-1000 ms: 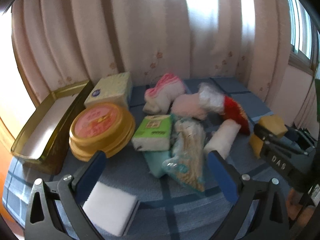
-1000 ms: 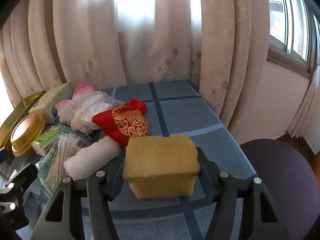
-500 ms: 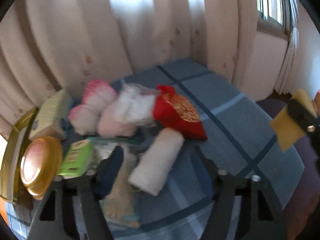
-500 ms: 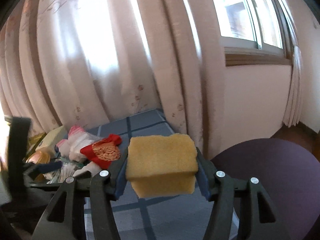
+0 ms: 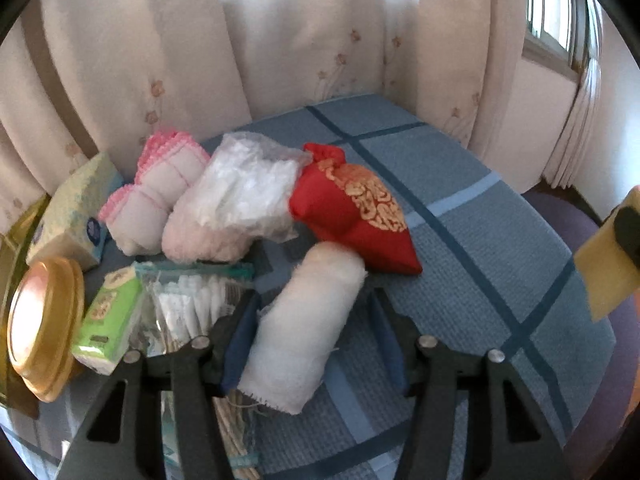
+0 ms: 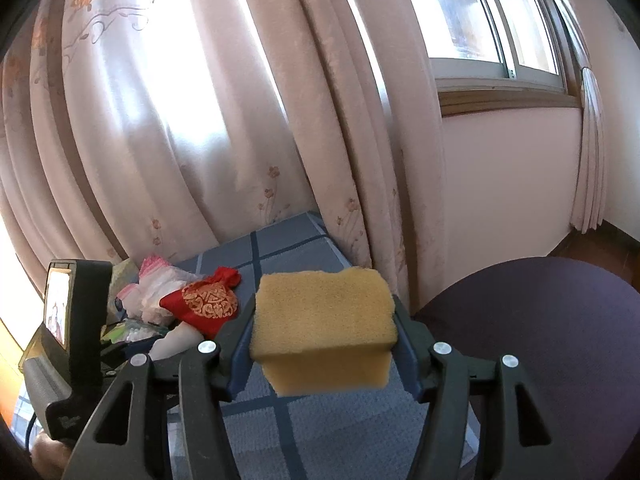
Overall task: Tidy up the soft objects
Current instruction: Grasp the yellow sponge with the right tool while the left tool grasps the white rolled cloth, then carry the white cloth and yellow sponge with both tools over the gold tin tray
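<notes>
My right gripper (image 6: 323,350) is shut on a yellow sponge (image 6: 324,328) and holds it in the air above the blue checked table's (image 6: 280,432) right end; the sponge also shows at the right edge of the left wrist view (image 5: 608,264). My left gripper (image 5: 312,340) is open, its jaws on either side of a white rolled towel (image 5: 304,328) lying on the table (image 5: 480,248). A red embroidered pouch (image 5: 352,208), a clear plastic bag of white stuff (image 5: 244,192) and pink-edged rolled cloths (image 5: 160,188) lie behind it.
On the left are a bag of cotton swabs (image 5: 188,312), a green tissue pack (image 5: 110,320), a gold round tin (image 5: 40,328) and a tissue box (image 5: 76,208). Curtains (image 5: 280,40) hang behind. A dark purple chair seat (image 6: 540,340) stands to the right.
My left gripper has swung right and come down around the white rolled towel. My right gripper has lifted the yellow sponge up and away to the right.
</notes>
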